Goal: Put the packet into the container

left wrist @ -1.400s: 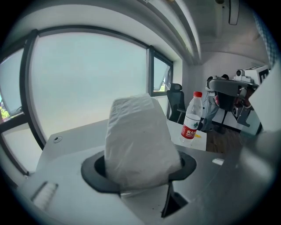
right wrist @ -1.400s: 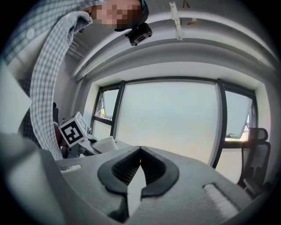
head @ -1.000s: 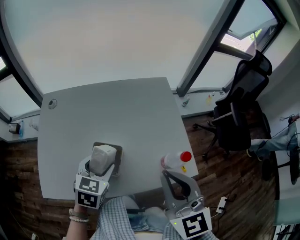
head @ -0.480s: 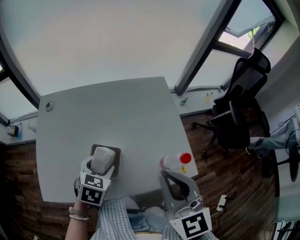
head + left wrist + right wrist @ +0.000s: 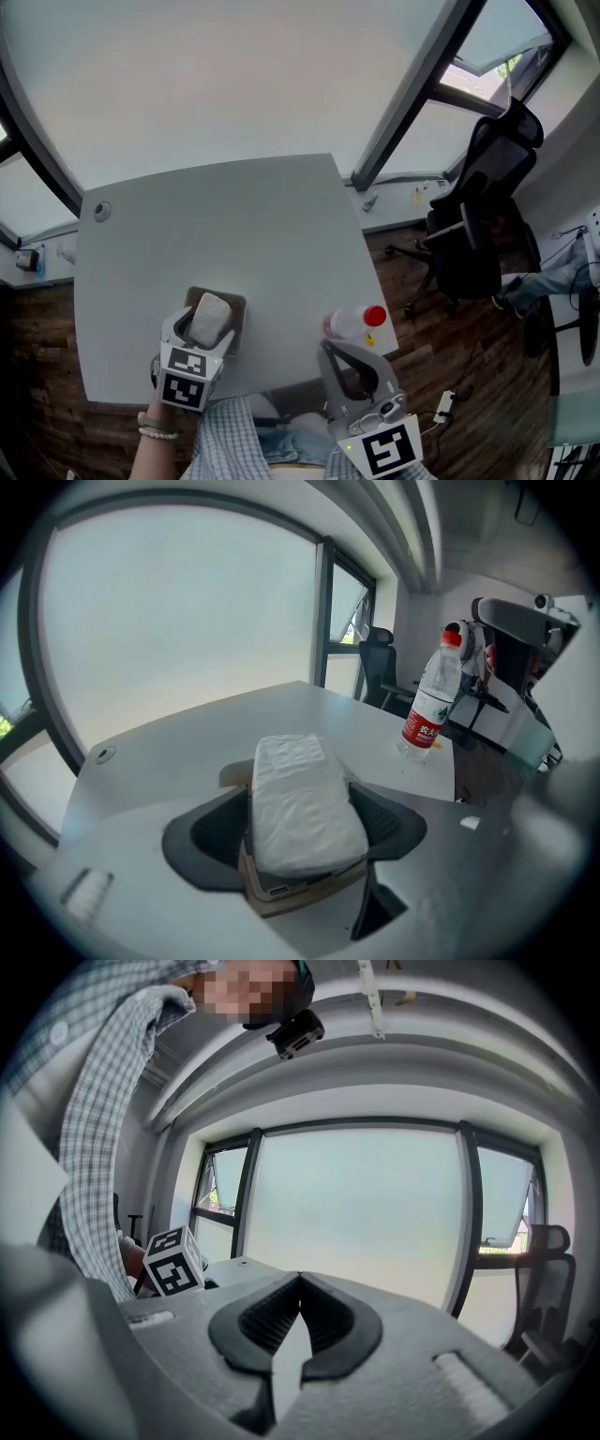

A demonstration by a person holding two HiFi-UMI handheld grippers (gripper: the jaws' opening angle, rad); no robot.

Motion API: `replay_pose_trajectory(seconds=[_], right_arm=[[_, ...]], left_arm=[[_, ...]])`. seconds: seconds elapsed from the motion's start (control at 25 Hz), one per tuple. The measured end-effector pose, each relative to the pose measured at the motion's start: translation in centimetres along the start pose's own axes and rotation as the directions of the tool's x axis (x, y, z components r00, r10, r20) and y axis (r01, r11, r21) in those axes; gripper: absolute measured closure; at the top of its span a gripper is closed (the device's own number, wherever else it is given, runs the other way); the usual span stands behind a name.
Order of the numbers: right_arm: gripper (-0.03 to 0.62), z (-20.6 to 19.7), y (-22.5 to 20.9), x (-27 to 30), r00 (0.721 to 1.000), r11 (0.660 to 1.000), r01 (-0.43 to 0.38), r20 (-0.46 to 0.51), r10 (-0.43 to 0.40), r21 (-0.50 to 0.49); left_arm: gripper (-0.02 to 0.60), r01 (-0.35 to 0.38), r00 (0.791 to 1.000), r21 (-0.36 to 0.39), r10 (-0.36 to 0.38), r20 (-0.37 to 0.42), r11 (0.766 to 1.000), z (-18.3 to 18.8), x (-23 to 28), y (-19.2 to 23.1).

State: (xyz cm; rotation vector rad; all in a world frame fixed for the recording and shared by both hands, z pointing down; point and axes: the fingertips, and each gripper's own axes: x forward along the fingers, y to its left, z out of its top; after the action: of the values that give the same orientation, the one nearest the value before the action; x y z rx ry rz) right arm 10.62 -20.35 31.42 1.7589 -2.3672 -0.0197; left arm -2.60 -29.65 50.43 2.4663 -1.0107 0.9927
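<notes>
A white packet [image 5: 209,319] [image 5: 300,799] lies on top of a shallow tan container [image 5: 236,312] [image 5: 281,899] near the table's front left. My left gripper [image 5: 204,330] [image 5: 300,829] straddles it. Its jaws have just been opening and stand wide on either side of the packet, no longer squeezing it. The packet rests on the container and hides most of it. My right gripper [image 5: 334,349] [image 5: 300,1283] hovers at the table's front right, pointing nearly level, its tips together with nothing between them.
A clear water bottle [image 5: 352,322] [image 5: 429,710] with a red cap and red label stands by the grey table's [image 5: 216,216] right edge, just beyond my right gripper. A black office chair [image 5: 487,206] stands on the wooden floor to the right. Windows run behind the table.
The left jaws have spread apart around the packet, and the packet has settled a little lower and more tilted onto the container. The right gripper has not moved.
</notes>
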Motion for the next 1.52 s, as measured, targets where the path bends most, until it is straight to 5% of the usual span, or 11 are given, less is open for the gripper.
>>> replay_pose_trajectory(seconds=[0.56, 0.8, 0.96, 1.16, 1.52], right_arm=[[0.592, 0.4, 1.2, -0.5, 0.999, 0.999, -0.044, 0.027, 0.044, -0.012], [0.592, 1.0, 1.8, -0.6, 0.996, 0.997, -0.075, 0.046, 0.076, -0.024], [0.592, 1.3, 2.3, -0.7, 0.993, 0.994, -0.100, 0.059, 0.102, -0.032], [0.592, 2.2, 2.6, -0.7, 0.989, 0.993, -0.106, 0.100, 0.111, -0.054], [0.592, 2.9, 2.9, -1.1, 0.983, 0.990, -0.122, 0.130, 0.131, -0.074]], left_arm=[[0.275, -0.030, 0.993, -0.079, 0.039, 0.109, 0.996, 2.0, -3.0, 0.2], [0.415, -0.081, 0.972, -0.153, 0.112, 0.205, 0.985, 3.1, -5.8, 1.3], [0.473, -0.093, 0.943, -0.215, 0.155, 0.295, 0.972, 4.0, -8.1, 1.9], [0.577, -0.225, 0.878, -0.162, 0.272, 0.393, 0.961, 5.6, -12.0, 2.5], [0.577, -0.225, 0.806, -0.156, 0.274, 0.524, 0.962, 9.2, -18.2, 0.6]])
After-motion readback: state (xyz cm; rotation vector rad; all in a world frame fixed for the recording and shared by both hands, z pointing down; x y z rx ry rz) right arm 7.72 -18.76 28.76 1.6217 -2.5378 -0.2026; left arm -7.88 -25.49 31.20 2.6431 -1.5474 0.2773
